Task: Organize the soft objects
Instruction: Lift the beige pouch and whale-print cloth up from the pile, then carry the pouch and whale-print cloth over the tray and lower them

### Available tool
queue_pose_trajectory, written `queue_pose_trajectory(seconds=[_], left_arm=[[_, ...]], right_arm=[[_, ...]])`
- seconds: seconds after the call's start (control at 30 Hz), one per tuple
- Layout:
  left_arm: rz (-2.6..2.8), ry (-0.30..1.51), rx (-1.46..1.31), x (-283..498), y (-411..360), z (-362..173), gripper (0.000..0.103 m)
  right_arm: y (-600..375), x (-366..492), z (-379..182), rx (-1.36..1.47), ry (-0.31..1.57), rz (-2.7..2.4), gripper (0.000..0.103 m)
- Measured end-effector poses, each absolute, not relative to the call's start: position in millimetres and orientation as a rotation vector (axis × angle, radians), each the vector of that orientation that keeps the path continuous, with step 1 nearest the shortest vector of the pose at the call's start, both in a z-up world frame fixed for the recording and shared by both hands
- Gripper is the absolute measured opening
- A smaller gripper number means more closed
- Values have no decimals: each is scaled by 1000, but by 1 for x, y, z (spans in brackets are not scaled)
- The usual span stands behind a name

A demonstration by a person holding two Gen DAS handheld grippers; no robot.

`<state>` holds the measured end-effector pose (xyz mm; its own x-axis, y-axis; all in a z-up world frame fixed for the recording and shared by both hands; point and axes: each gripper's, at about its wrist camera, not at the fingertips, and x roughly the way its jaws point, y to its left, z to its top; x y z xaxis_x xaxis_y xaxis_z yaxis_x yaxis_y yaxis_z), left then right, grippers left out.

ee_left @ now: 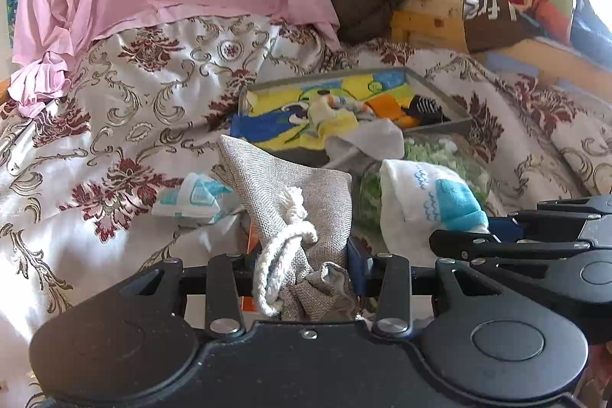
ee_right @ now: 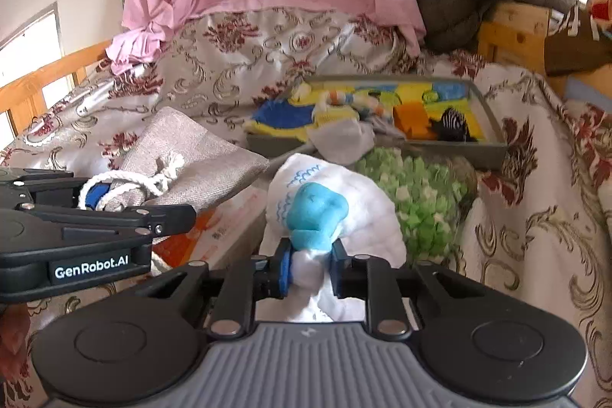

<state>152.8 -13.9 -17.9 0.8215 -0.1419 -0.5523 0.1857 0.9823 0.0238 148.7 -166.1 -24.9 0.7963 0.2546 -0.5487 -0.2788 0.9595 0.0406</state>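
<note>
Coarse-woven pouch [ee_left: 290,194] — glossy bedspread [ee_left: 114,125].

I'm seeing a beige woven pouch [ee_left: 290,194], a white-and-turquoise sock [ee_right: 325,209], and a cream bedspread [ee_left: 126,125] showing maroon florals at nine o'clock.

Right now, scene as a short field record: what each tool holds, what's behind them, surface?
left tool: shut on the beige woven drawstring pouch, at its gathered neck by the white rope cord
right tool: shut on the white sock with blue toe
behind: grey tray of colourful soft items; clear bag of green foam pieces
surface: floral satin bedspread
</note>
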Motion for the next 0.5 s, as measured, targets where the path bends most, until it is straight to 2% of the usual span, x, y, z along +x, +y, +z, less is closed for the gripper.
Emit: queue_pose_trajectory(seconds=[0.5], left_arm=[[-160,505,-29,157,-2,12,43]], right_arm=[[-189,148,26,-60,377,285,20]])
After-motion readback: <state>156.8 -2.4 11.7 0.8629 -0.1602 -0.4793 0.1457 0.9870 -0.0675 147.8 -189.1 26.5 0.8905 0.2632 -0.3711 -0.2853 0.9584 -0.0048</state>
